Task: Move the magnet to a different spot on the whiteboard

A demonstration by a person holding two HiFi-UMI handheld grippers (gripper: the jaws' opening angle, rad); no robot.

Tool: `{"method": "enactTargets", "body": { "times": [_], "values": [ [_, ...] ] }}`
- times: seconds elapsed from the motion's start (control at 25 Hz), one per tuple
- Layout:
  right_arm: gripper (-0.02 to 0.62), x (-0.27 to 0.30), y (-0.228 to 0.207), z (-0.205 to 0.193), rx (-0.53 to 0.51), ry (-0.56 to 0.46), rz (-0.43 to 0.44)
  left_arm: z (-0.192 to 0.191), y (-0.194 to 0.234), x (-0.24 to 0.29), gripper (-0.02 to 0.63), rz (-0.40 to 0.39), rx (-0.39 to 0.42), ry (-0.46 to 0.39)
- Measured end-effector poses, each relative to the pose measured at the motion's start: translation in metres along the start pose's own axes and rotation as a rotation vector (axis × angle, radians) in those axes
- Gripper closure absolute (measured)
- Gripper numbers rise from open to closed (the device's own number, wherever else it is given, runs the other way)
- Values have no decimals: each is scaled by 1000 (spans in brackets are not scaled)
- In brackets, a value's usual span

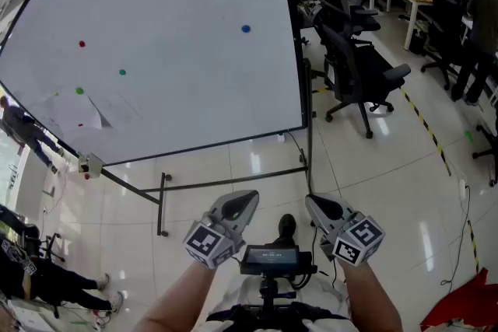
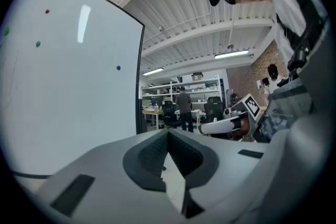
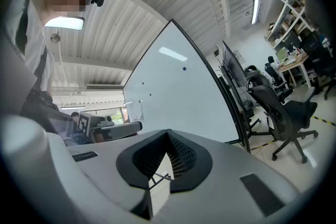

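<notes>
Here, the whiteboard (image 1: pixel 179 89) stands on glossy floor tiles (image 1: pixel 373 167), blue magnet (image 1: pixel 246 29) near its right edge, office chairs (image 1: pixel 358 74) beside; left gripper (image 1: pixel 250 200) and right gripper (image 1: pixel 313 203) closed, empty

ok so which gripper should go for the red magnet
Left, probably. The red magnet sits on the whiteboard's left part, on the left gripper's side; the right gripper would have to cross over. Both are shut, empty and held low, off the board.

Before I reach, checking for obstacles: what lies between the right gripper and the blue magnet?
Head view shows, from the right gripper upward: bare floor tiles, the stand's crossbar, then blank whiteboard below the blue magnet.
</notes>
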State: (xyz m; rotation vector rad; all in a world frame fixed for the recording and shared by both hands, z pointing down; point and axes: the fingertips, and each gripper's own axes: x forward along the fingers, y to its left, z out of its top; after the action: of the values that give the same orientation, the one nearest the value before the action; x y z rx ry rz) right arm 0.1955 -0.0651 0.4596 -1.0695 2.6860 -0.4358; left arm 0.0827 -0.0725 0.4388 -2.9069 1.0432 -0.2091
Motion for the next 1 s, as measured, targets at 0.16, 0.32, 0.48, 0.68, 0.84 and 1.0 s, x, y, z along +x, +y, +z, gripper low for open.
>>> {"method": "enactTargets", "body": {
  "times": [0.16, 0.32, 0.48, 0.68, 0.84, 1.0],
  "values": [
    [566, -5, -2, -9, 33, 27, -41, -15, -5, 5, 583, 11, 50, 107],
    [566, 19, -10, 7, 18, 23, -24, -9, 15, 19, 581, 30, 127, 138],
    [566, 38, -20, 25, -11, 15, -11, 3, 38, 34, 581, 55, 220, 169],
    [566, 62, -31, 45, -27, -19, 20, 28, 79, 53, 578, 141, 403, 237],
    [566, 76, -32, 57, -38, -47, 68, 59, 100, 76, 578, 185, 557, 260],
    [566, 84, -39, 65, -28, -71, 70, 102, 119, 98, 578, 242, 701, 259]
  ]
}}
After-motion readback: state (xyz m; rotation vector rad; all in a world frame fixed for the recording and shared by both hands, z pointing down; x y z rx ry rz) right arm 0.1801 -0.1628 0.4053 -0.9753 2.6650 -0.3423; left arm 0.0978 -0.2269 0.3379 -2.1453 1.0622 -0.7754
